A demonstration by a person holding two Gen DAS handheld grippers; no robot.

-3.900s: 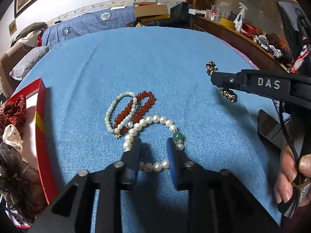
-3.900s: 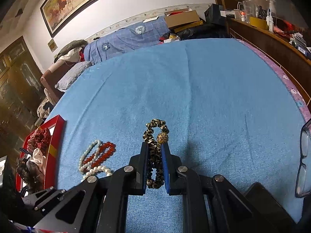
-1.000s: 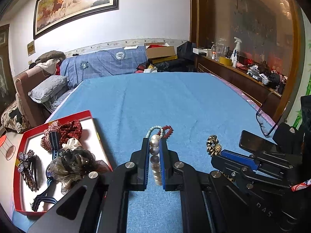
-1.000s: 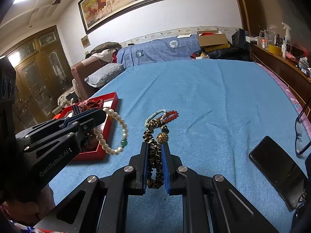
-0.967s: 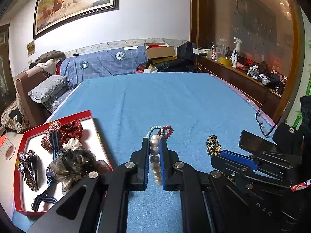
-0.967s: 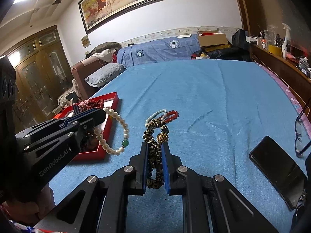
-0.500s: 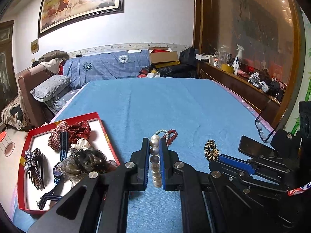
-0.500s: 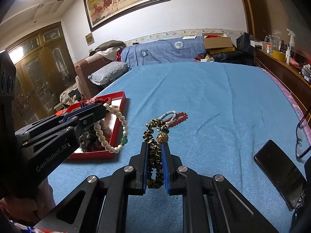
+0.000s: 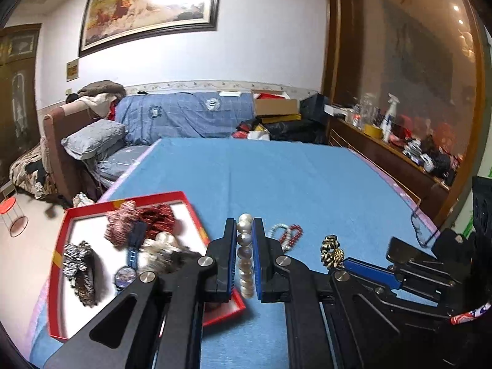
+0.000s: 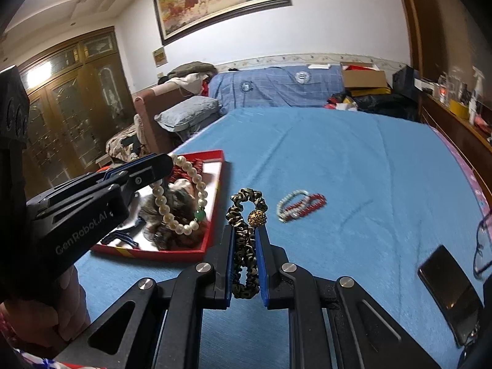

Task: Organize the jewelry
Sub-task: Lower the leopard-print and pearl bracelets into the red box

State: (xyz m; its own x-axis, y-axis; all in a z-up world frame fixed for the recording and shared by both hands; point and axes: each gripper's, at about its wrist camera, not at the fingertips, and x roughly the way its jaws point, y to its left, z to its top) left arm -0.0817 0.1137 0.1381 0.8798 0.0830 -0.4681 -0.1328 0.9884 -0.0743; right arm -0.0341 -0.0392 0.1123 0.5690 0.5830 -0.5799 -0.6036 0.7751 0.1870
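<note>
Pearl bracelet (image 10: 181, 203) clamped in left hand-held gripper (image 9: 244, 258); leopard scrunchie (image 10: 245, 246) in right hand-held gripper (image 10: 244, 264); two bracelets (image 10: 299, 204) lie apart.

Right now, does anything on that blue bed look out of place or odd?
Two bracelets, red bead bracelet and pale bead bracelet, lie loose and overlapping on the blue cover, outside the red tray. A phone and glasses sit near the bed's edge.

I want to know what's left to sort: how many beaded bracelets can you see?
3. The pearl bracelet hangs from the left gripper above the red tray. The red bracelet and the pale bracelet lie together on the blue cloth. The tray's clutter may hide more.
</note>
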